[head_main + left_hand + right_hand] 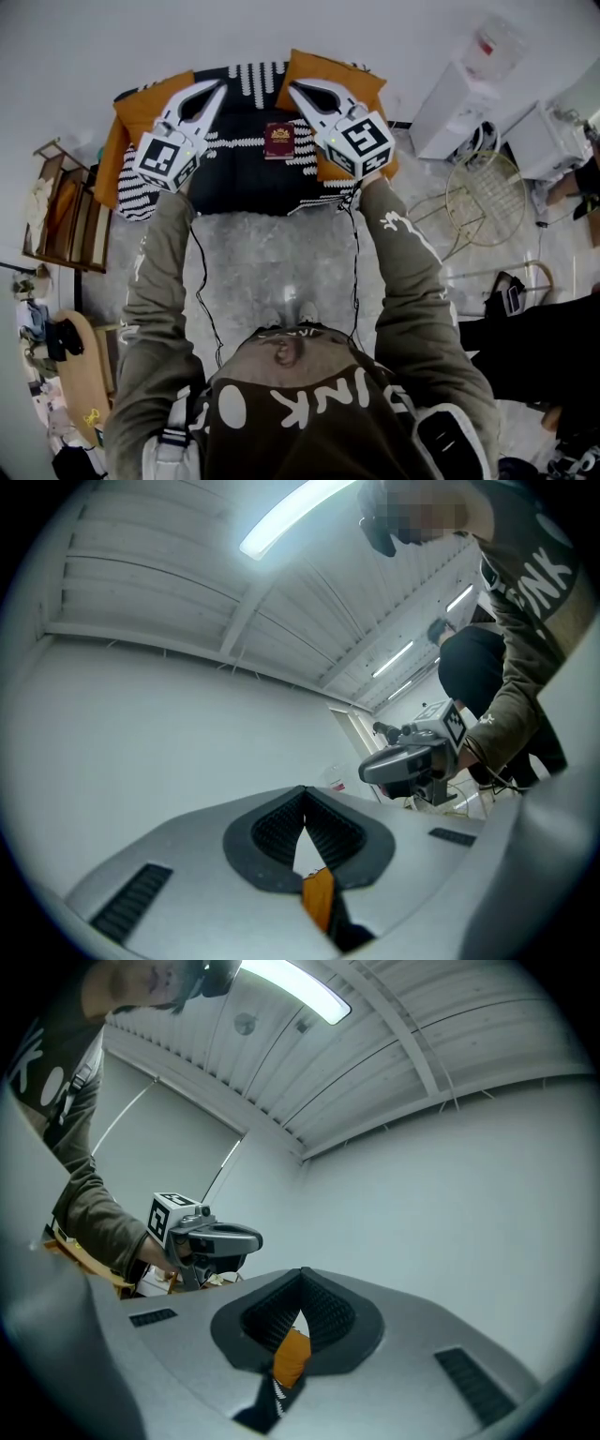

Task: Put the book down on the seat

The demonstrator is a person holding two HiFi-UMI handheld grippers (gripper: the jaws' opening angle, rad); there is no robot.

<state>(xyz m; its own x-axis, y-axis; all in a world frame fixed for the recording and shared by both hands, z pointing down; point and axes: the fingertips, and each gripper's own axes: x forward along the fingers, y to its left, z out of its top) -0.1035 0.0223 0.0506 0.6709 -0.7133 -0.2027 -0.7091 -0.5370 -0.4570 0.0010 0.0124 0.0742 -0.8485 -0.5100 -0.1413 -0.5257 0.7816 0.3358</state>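
We are looking steeply down, in the head view, on the dark seat (239, 183), which is carrying orange cushions (145, 101) along its back edge. Above it we are holding the left gripper (222, 85) and the right gripper (292, 89), both angled inward so that their tips are converging over the backrest. The book (279, 141), small and dark red, is lying flat on the seat between the two grippers. It is sitting on the person's side of both tips, with its long axis running from the person toward the backrest. We are judging the right gripper to be the nearer of the two, and the book to be resting free of both, so the placement appears complete and any coming move would be a withdrawal, not a reach. The two gripper views are tilting up at the pale wall (141, 742) and the ribbed ceiling (187, 564); they are showing what the head view is not, namely that each pair of ribbed pads is meeting tip to tip with nothing clamped. Only a sliver of orange cushion is showing through the gap beneath them. Each of these views is also catching the opposite gripper, but neither is showing the book, which only the head view is locating.
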